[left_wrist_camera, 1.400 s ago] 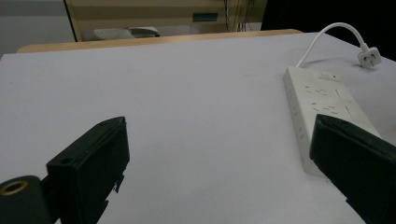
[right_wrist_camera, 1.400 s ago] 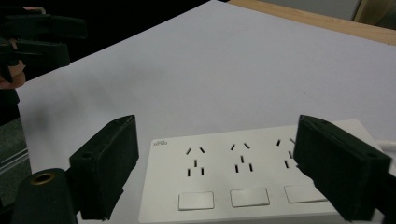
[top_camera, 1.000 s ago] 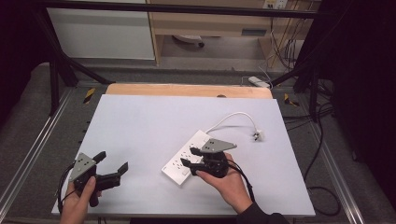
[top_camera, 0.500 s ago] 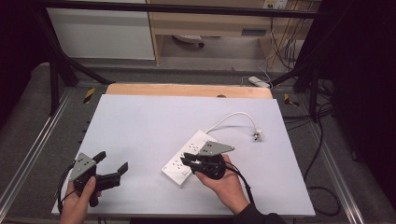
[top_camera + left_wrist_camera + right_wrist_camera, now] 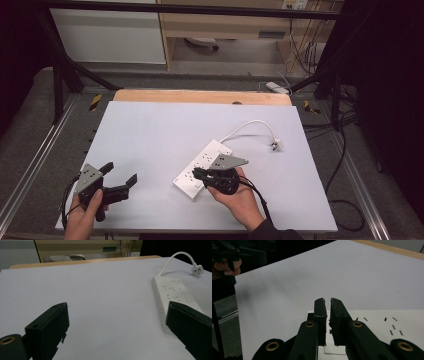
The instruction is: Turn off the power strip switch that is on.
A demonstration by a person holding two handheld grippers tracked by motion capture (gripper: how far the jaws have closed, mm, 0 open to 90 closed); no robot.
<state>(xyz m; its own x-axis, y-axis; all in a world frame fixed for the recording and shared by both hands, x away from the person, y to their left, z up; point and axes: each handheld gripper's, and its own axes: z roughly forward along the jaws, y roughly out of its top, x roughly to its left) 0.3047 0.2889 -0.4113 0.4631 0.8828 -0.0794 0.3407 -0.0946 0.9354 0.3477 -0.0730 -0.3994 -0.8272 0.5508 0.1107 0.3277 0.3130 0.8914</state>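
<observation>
White power strip (image 5: 202, 169) lies diagonally near the middle of the grey table (image 5: 165, 130), with its cord (image 5: 250, 125) curving to the far right. Right gripper (image 5: 197, 174) is over the strip's near end, jaws almost together with nothing between them. Left gripper (image 5: 120, 175) is at the near left corner, well apart from the strip, jaws wide apart.

Overhead light is hitting the white table (image 5: 165, 135) evenly, no glare; room edges are falling to black. Soft shadows are pooling under the near jaws. Both gripper views are blurring slightly up close and at the far background.
</observation>
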